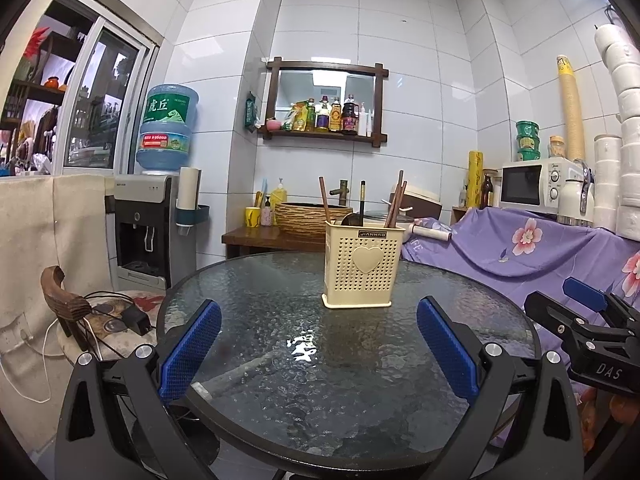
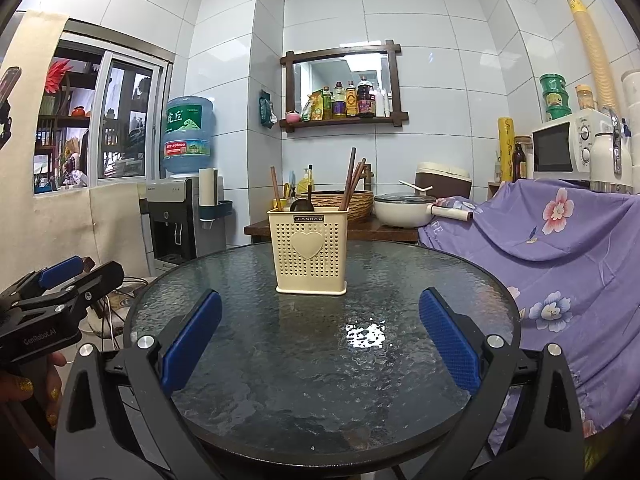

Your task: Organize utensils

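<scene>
While both grippers hover low over the near edge of the round glass table (image 1: 248, 364), their blue pads stand wide apart with nothing between them: the left gripper (image 1: 318, 344) fills the bottom of its own view, and the right gripper (image 2: 320, 340) does the same in its view. Past them, at the frame's centre, the cream perforated utensil holder (image 1: 362, 268) stands upright on the glass, with brown chopsticks (image 1: 394, 204) and a dark ladle (image 1: 352, 218) sticking out of its top. Farther back, a water dispenser (image 1: 146, 224) stands at centre left and a microwave (image 1: 534, 184) at right.
</scene>
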`<state>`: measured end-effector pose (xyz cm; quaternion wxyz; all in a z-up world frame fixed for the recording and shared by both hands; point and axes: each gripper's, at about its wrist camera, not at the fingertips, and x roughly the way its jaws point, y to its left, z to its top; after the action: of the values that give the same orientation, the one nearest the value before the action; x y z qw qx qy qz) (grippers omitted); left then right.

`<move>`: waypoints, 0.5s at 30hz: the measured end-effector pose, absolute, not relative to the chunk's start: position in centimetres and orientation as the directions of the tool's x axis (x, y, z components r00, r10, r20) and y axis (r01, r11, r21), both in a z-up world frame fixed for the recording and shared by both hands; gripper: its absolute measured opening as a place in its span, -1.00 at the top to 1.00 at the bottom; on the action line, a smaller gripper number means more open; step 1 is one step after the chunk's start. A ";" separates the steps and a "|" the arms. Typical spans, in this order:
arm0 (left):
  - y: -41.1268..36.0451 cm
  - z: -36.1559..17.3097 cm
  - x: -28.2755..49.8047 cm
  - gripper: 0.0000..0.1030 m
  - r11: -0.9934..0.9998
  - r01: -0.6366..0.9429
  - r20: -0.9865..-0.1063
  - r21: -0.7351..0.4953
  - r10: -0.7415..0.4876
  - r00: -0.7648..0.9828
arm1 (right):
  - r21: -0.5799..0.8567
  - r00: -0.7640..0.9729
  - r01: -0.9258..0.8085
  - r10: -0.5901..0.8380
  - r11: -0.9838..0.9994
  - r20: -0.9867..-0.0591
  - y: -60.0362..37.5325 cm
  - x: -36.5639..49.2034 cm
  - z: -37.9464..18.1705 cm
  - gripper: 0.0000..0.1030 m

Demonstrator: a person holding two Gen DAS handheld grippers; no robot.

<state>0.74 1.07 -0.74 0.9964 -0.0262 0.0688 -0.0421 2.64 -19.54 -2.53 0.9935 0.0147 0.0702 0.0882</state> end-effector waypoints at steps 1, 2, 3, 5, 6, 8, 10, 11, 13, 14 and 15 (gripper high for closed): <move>1.1 -0.7 0.7 -0.87 0.995 0.081 -0.136 -0.059 -0.088 0.987 | 0.042 0.975 -0.173 0.177 0.984 -0.136 -19.5 2.6 -2.6 -0.89; 1.1 -0.7 0.8 -0.87 0.995 0.081 -0.135 -0.061 -0.088 0.987 | 0.043 0.975 -0.173 0.177 0.984 -0.135 -19.5 2.6 -2.6 -0.89; 1.1 -0.7 0.8 -0.87 0.995 0.081 -0.135 -0.059 -0.089 0.987 | 0.044 0.975 -0.174 0.179 0.984 -0.136 -19.4 2.6 -2.6 -0.89; 1.1 -0.7 0.8 -0.87 0.995 0.082 -0.135 -0.058 -0.089 0.987 | 0.046 0.974 -0.175 0.179 0.984 -0.137 -19.5 2.7 -2.6 -0.89; 1.1 -0.7 0.8 -0.87 0.995 0.081 -0.135 -0.058 -0.088 0.987 | 0.046 0.974 -0.175 0.180 0.983 -0.138 -19.4 2.7 -2.7 -0.89; 1.1 -0.7 0.8 -0.87 0.995 0.081 -0.134 -0.057 -0.088 0.987 | 0.044 0.974 -0.176 0.180 0.983 -0.138 -19.4 2.6 -2.7 -0.89; 1.1 -0.7 0.8 -0.87 0.995 0.081 -0.136 -0.059 -0.089 0.987 | 0.042 0.974 -0.176 0.180 0.984 -0.137 -19.3 2.6 -2.7 -0.89; 1.1 -0.7 0.8 -0.87 0.995 0.082 -0.136 -0.059 -0.089 0.987 | 0.040 0.974 -0.176 0.180 0.984 -0.137 -19.2 2.5 -2.7 -0.89; 1.0 -0.7 0.8 -0.87 0.995 0.083 -0.136 -0.061 -0.090 0.987 | 0.039 0.974 -0.176 0.179 0.984 -0.137 -19.2 2.6 -2.7 -0.89; 1.1 -0.7 0.8 -0.87 0.995 0.085 -0.136 -0.061 -0.092 0.986 | 0.039 0.974 -0.175 0.179 0.984 -0.137 -19.2 2.5 -2.7 -0.89; 1.1 -0.6 0.7 -0.87 0.994 0.087 -0.135 -0.060 -0.095 0.986 | 0.040 0.974 -0.175 0.179 0.984 -0.138 -19.2 2.6 -2.7 -0.89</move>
<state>0.71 1.12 -0.63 0.9962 -0.0271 0.0688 -0.0456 2.56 -19.16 -2.65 0.9934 0.0137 0.0707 0.0889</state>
